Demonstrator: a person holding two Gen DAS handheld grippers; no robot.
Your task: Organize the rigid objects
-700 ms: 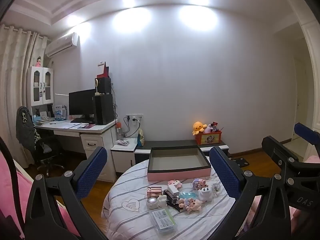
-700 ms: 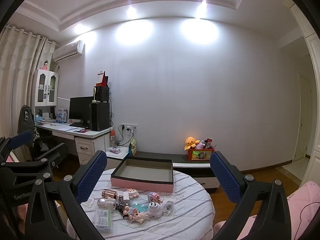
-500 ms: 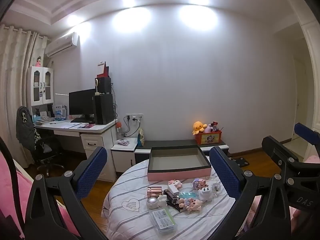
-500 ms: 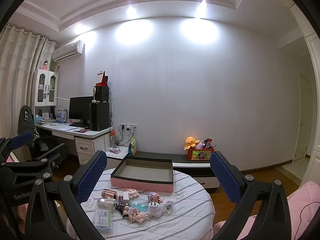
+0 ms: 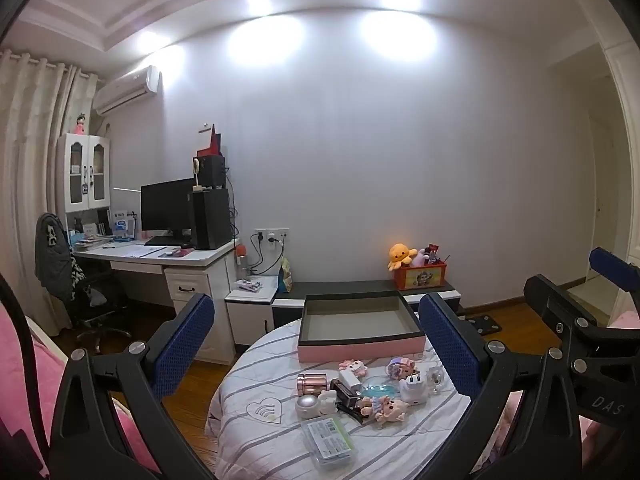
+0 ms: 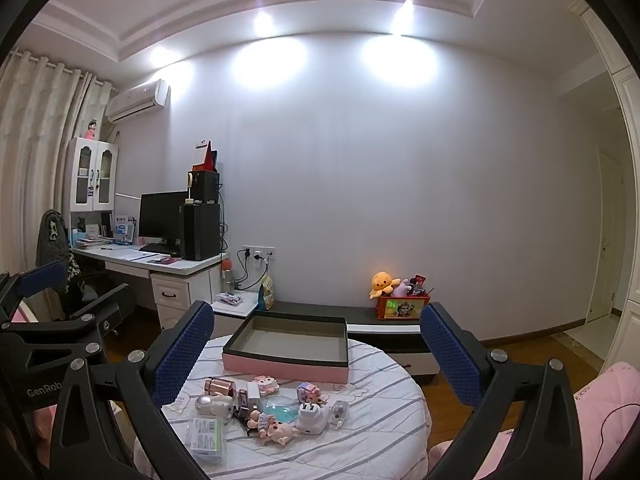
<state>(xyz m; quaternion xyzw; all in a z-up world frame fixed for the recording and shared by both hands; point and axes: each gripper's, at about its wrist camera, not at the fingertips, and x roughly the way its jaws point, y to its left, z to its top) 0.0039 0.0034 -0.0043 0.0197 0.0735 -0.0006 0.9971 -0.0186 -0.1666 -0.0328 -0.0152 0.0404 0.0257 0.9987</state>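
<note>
A round table [image 5: 256, 384] [image 6: 384, 404] with a striped cloth holds an empty pink box [image 5: 360, 322] [image 6: 288, 346] at its far side. In front of the box lies a cluster of small objects: a rose-gold tin [image 5: 311, 384] [image 6: 219, 386], a white plug adapter [image 5: 412, 388] [image 6: 310, 414], a doll figure [image 5: 382, 406] [image 6: 276, 432], a clear plastic case [image 5: 329, 442] [image 6: 206, 440]. My left gripper [image 5: 316, 344] is open and empty, held above and short of the table. My right gripper [image 6: 316, 348] is open and empty, likewise back from the table.
A desk [image 5: 160, 256] with monitor and computer tower stands at left, with a chair [image 5: 56, 264]. A low dark bench [image 5: 360, 288] against the wall carries a red toy box [image 5: 418, 274]. Pink bedding [image 6: 600, 400] lies at the lower right.
</note>
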